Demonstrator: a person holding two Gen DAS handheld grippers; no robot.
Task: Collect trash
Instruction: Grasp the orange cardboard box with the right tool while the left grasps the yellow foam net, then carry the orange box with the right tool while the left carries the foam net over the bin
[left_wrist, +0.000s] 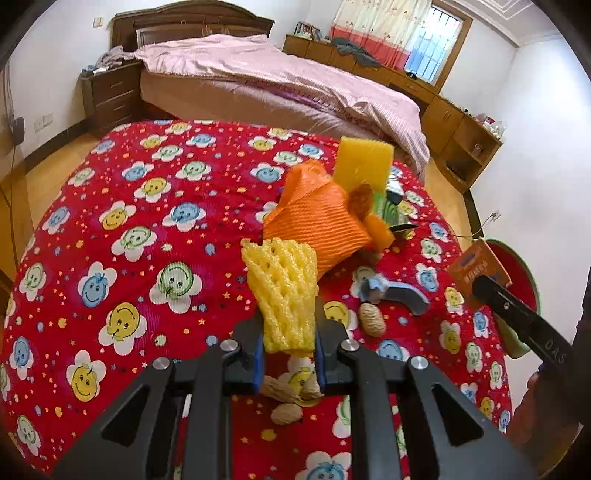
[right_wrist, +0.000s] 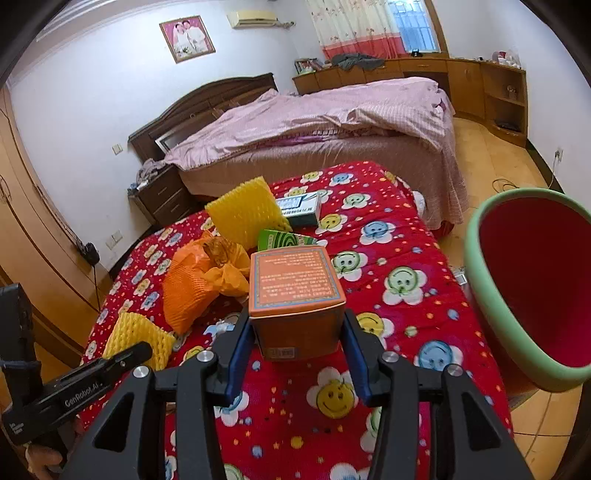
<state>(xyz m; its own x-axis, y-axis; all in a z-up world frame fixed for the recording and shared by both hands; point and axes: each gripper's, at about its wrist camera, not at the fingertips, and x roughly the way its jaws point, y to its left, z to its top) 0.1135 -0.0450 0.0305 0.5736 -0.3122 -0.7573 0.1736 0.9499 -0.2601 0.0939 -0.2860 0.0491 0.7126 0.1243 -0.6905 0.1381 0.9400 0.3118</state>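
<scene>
The left claw (left_wrist: 288, 341) is narrowed on a yellow foam net (left_wrist: 282, 295); an orange box (right_wrist: 295, 295) is clamped by the half-open right claw (right_wrist: 295, 354).

The red bin (right_wrist: 532, 280) is cut off at the right edge.

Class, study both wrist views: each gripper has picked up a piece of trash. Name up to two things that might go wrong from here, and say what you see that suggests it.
1. The left gripper pinches the yellow foam net only at its lower end; the soft net may bend or slip out.
2. The right gripper clamps the orange box near its base, so it may tip before reaching the bin, which sits off to the side.
</scene>
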